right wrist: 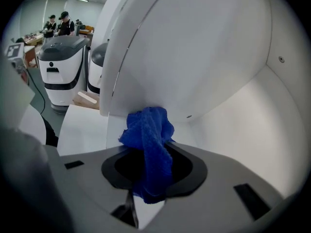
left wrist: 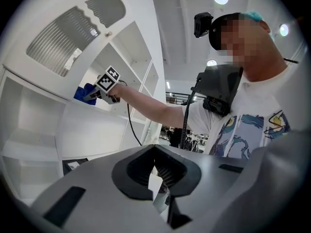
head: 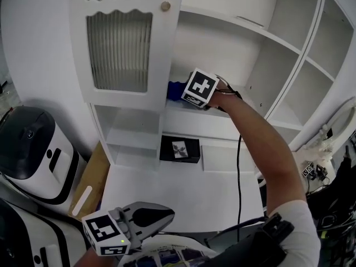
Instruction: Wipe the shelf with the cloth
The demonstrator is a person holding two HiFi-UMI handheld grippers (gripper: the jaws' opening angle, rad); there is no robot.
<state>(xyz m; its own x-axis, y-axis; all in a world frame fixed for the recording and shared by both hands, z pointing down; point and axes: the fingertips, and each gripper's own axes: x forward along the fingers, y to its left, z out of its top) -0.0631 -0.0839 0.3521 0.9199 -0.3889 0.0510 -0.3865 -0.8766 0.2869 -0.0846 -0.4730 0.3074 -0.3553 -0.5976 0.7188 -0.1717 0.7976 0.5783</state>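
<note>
White cabinet (head: 128,43), open shelf (head: 192,113) at centre. My right gripper (head: 186,93) reaches in toward 9 o'clock, fingers clenched on the blue cloth (right wrist: 148,144), whose bunched end sits at the shelf's left corner. Judged mid-wipe: nothing shows what is cleaned, and the stretch toward 3 o'clock likely remains. The cloth's long axis runs along my fingers, 6 to 12 in the right gripper view. Left gripper (head: 146,218) idles at 7 o'clock, fingers drawn together, empty.

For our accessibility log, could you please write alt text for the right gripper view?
The right claw is shut on a crumpled blue terry cloth, its bunched end up against an inner corner of a white cabinet. At far left stand two rounded white-and-black machines.
</note>
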